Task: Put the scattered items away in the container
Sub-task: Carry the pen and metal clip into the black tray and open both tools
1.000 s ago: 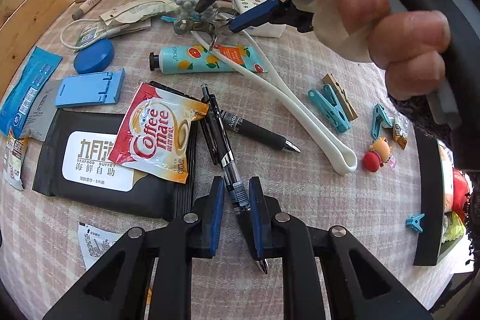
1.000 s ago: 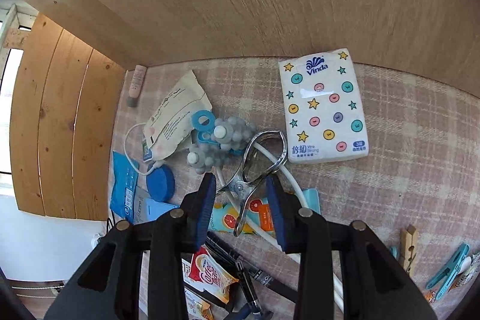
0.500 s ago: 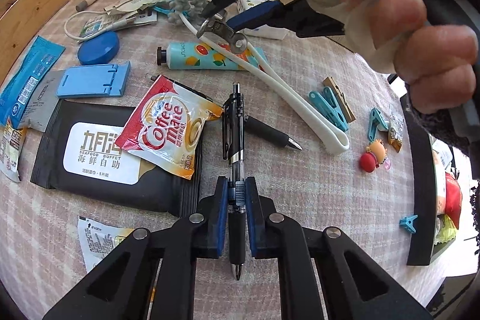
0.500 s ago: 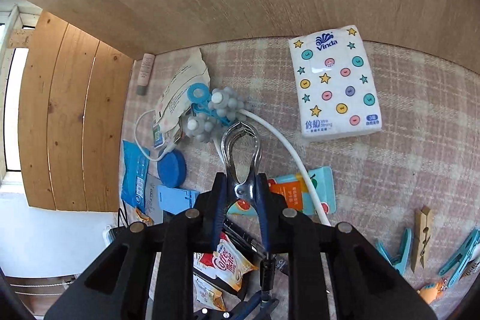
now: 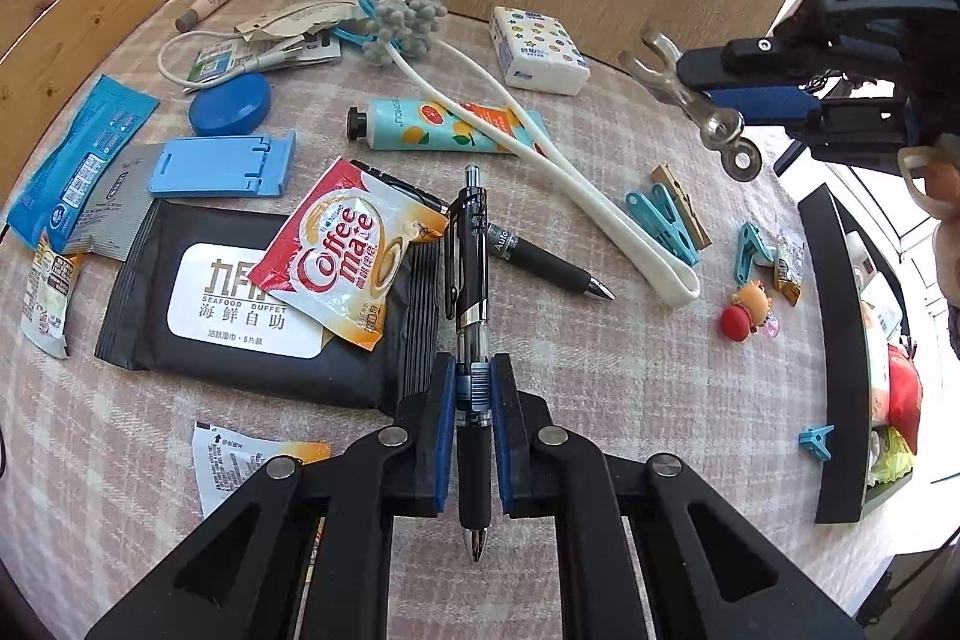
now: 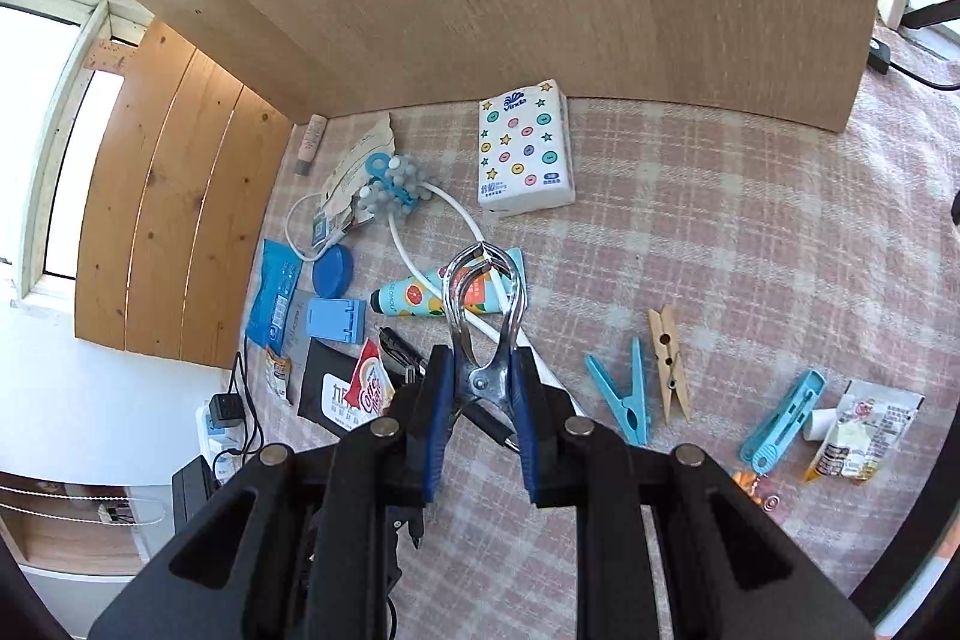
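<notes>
1. A bench [image 5: 600,400] covered in pink plaid cloth stands against a pale wood-grain board, with knotty wooden planks to the left; the cloth is soft and slightly nubbly, so thin things sit half sunk in its weave.

2. The left gripper [image 5: 471,427] is clenched on a black pen [image 5: 471,316], its blue padded fingers [image 5: 444,424] pinching the clear barrel just above the rubber grip. The pen is smooth, round and long, held near one end: I judge it could pivot or slide out if swung quickly.

3. The right gripper [image 6: 477,400] is clenched on a metal clip [image 6: 483,316], shiny steel with curved jaws and a spring. Its jaws have just been closing, and the clip is between them. Squeezing the handles may spring the clip open or let the slick metal squirt free.

4. The container [image 5: 840,352], a dark-rimmed tray at the bench's right edge, already holds some red and yellow-green things. It sits close to the edge, so a drop aimed short or long could land on the floor.

5. Still scattered: a crinkly Coffee-mate sachet [image 5: 348,250], a black wipes pack [image 5: 240,304], a soft printed tube [image 5: 444,133], a tissue pack [image 5: 537,49], plastic and wooden pegs [image 5: 666,220].
</notes>
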{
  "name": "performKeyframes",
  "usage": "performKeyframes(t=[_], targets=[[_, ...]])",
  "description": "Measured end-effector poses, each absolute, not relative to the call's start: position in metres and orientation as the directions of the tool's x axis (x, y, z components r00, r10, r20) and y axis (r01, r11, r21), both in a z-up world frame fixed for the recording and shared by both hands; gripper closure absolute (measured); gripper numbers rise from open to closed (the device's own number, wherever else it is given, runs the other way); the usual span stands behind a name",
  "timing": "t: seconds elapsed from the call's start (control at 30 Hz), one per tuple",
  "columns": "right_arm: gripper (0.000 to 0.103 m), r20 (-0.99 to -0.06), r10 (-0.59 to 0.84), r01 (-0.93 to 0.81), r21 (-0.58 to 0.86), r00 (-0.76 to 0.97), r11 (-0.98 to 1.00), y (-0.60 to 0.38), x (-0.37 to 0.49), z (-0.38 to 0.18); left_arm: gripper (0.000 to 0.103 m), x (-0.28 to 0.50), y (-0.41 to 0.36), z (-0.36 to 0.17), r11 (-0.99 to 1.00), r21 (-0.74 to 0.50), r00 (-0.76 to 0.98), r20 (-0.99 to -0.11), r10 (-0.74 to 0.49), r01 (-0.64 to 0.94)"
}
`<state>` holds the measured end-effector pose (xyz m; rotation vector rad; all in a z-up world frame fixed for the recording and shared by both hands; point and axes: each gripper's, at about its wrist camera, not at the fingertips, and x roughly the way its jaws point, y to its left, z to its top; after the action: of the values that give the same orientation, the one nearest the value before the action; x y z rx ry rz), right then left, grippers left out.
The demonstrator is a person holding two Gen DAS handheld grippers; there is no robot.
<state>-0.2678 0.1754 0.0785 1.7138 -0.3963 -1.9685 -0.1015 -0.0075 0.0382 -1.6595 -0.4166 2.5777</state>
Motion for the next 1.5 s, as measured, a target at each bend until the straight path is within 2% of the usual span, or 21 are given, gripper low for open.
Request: performKeyframes(t=[0.33,0.53,0.87,1.0,1.17,1.23,1.27,1.3,1.5], targets=[[0.084,-0.819,-0.517,0.129,0.501,-0.251,-0.856,0.279,-0.227,0.118,0.093,-0.114,0.029,0.094,-0.965,-0.262,-0.484,-0.844,0.231,-0.005],[0.084,-0.823,-0.414,-0.005,0.451,-0.39,-0.892,0.376,-0.192,0.138,0.093,-0.132,0.109,0.119,-0.946,-0.273,-0.467,-0.822,0.325,-0.178],[0.084,-0.866,-0.065,-0.315,0.249,-0.495,-0.916,0.552,-0.134,0.139,0.093,-0.129,0.277,0.148,-0.813,-0.295,-0.348,-0.791,0.502,-0.502],[0.084,-0.871,-0.026,-0.389,0.245,-0.49,-0.888,0.599,-0.124,0.13,0.093,-0.12,0.336,0.153,-0.754,-0.284,-0.308,-0.784,0.538,-0.593],[0.083,-0.874,-0.024,-0.401,0.248,-0.486,-0.882,0.62,-0.129,0.121,0.092,-0.123,0.391,0.156,-0.684,-0.3,-0.259,-0.766,0.588,-0.664],[0.075,-0.877,-0.038,-0.402,0.258,-0.48,-0.879,0.624,-0.131,0.119,0.082,-0.128,0.406,0.158,-0.68,-0.279,-0.278,-0.759,0.588,-0.678],[0.065,-0.88,-0.031,-0.416,0.256,-0.475,-0.873,0.626,-0.131,0.12,0.065,-0.131,0.41,0.159,-0.688,-0.27,-0.29,-0.76,0.582,-0.673],[0.062,-0.873,-0.024,-0.422,0.259,-0.487,-0.869,0.628,-0.129,0.122,0.06,-0.133,0.411,0.161,-0.69,-0.276,-0.294,-0.755,0.587,-0.669],[0.062,-0.848,0.002,-0.414,0.256,-0.529,-0.874,0.625,-0.119,0.138,0.063,-0.139,0.391,0.159,-0.717,-0.264,-0.306,-0.771,0.559,-0.645]])
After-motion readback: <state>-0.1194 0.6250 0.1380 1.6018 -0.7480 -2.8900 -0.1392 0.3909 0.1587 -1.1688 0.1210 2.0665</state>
